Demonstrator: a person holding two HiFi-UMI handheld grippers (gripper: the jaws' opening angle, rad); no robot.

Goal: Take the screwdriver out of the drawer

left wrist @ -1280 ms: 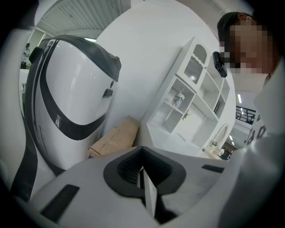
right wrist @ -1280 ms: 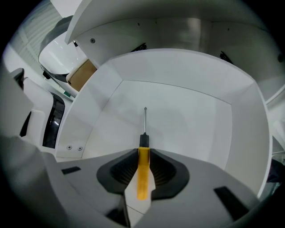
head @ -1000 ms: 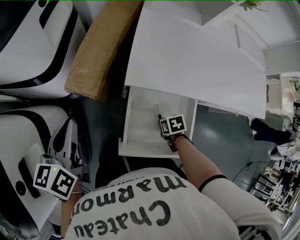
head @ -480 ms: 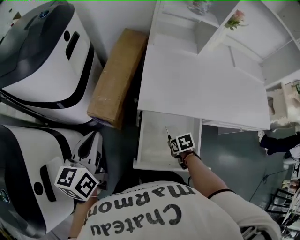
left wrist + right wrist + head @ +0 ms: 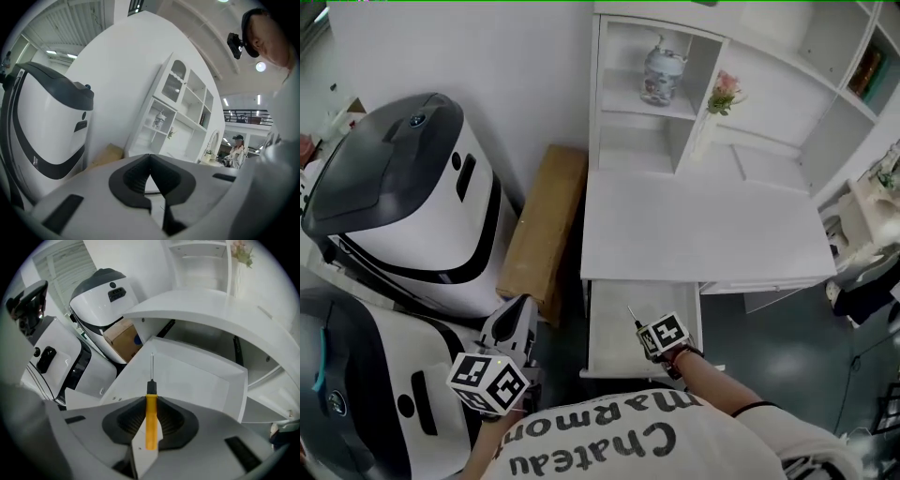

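- Yellow plastic forms the handle of the screwdriver (image 5: 151, 420), and the right gripper (image 5: 151, 404) pinches this handle between its two dark pads
- We see the thin metal shaft, with a black collar at its base, pointing forward out of the jaws over the white bottom of the open drawer (image 5: 197, 376)
- We find that the tool does not lie in the drawer; it hangs above it in the grip
- Seen from the head view, the right gripper with its marker cube (image 5: 664, 335) is over the front right part of the drawer and points steeply down
- We see the drawer pulled out from under the white desk (image 5: 703, 230)
- We see the left gripper (image 5: 150, 159) with its jaws pressed together at the tips, holding nothing, and it points about level
- In the head view it is at the lower left, well apart from the drawer and just beside a white and dark grey machine (image 5: 403, 197)
- We notice a brown cardboard box (image 5: 542, 225) between that machine and the left side of the desk
- Behind the desk a white shelf unit (image 5: 628, 141) holds a vase (image 5: 661, 70), and pink flowers (image 5: 724, 91) are near it
- In the left gripper view a person (image 5: 236, 150) stands far in the background
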